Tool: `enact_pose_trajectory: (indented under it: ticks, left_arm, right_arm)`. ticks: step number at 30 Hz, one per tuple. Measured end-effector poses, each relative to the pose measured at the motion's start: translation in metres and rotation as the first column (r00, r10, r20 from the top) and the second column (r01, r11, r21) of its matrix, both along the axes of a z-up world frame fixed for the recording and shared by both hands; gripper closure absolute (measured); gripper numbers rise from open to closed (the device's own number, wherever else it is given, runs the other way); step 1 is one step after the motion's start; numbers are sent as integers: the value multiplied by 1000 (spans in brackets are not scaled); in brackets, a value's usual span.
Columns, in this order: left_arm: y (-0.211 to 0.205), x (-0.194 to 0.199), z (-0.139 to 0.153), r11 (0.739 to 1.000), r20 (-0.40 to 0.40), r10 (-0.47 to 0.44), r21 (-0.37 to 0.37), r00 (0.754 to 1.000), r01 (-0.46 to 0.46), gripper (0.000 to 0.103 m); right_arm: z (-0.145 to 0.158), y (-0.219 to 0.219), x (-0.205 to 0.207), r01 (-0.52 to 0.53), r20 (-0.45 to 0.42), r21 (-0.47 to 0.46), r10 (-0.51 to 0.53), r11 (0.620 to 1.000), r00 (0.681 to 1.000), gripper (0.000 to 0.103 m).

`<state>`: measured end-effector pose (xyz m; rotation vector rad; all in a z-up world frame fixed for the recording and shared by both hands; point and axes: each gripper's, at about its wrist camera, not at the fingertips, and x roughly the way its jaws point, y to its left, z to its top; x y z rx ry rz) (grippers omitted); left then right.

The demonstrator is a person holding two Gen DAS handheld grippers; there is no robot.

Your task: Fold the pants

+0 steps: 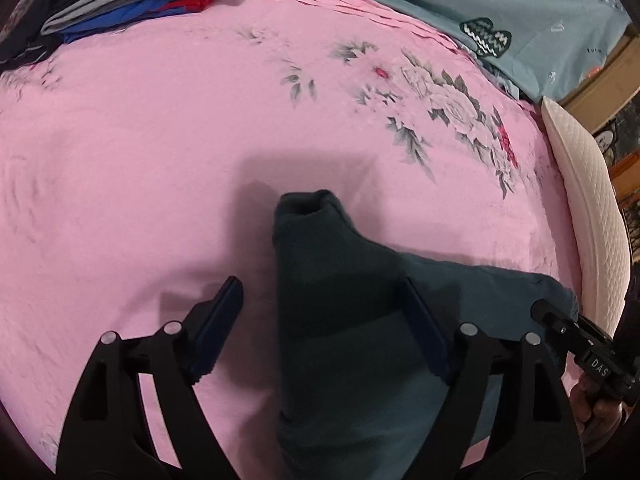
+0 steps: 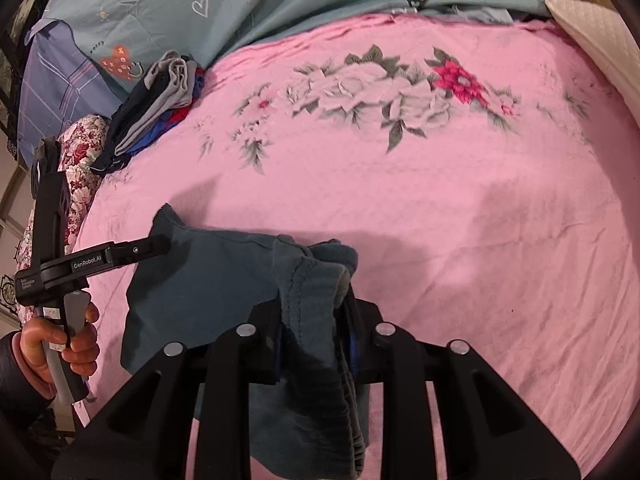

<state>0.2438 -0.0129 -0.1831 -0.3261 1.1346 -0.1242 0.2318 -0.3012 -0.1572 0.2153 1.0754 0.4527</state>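
The left gripper (image 1: 324, 312) points steeply down over the bed, its jaws spread wide; a raised fold of the dark teal cotton pants (image 1: 340, 300) stands between the blue-padded fingers (image 1: 222, 320), neither pad pressing it. The right gripper (image 2: 316, 336) is likewise angled down, its jaws narrow and clamped on a bunched, stitched edge of the pants (image 2: 208, 280), which hangs between the pads. The left hand (image 2: 60, 344) grips its tool's handle at the near left edge of the bed. The pants lie on the near part of the pink floral bedsheet (image 2: 460, 220), spread flat toward the left. Far left sits a pile of folded grey, blue and red clothes (image 2: 160, 100); behind it lies a grey-green quilt with heart patches (image 2: 280, 8). A white quilted pillow (image 2: 600, 40) occupies the far right corner.
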Motion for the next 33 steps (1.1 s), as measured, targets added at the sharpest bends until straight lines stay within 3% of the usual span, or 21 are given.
enact_pose_trajectory:
  ticks: [3,6,13,18,21,23,26,28,33]
  left_arm:
    - [-21,-2,1,997,23,-68,44,997,67,31]
    - [-33,-4,1,990,39,-94,113,995,90,38]
    - [-32,0,2,990,30,-83,120,996,79,43]
    - [-31,-1,3,989,36,-84,124,996,79,49]
    - [-30,-2,4,989,42,-87,124,995,81,58]
    - [-29,-4,7,989,50,-88,121,995,81,70]
    - [-23,-9,14,992,67,-76,110,995,68,85]
    - [-17,-14,18,994,78,-64,92,995,57,90]
    - [-4,-32,44,998,144,-48,54,988,40,92]
  right_arm:
    - [-9,-5,5,24,-50,-3,-24,1000,998,50]
    - [-16,-6,7,15,-75,25,-13,1000,997,49]
    - [-19,3,10,-8,-75,15,10,1000,997,41]
    - [-19,9,7,-27,-68,12,28,1000,997,62]
    - [-17,9,3,-21,-52,-4,21,1000,998,75]
    - [-12,10,-1,-15,-32,-19,14,1000,999,80]
    - [1,21,-12,-15,33,-82,18,997,999,83]
    - [12,27,-20,-15,82,-108,24,994,996,84]
    - [45,36,-38,-11,164,-102,28,995,986,84]
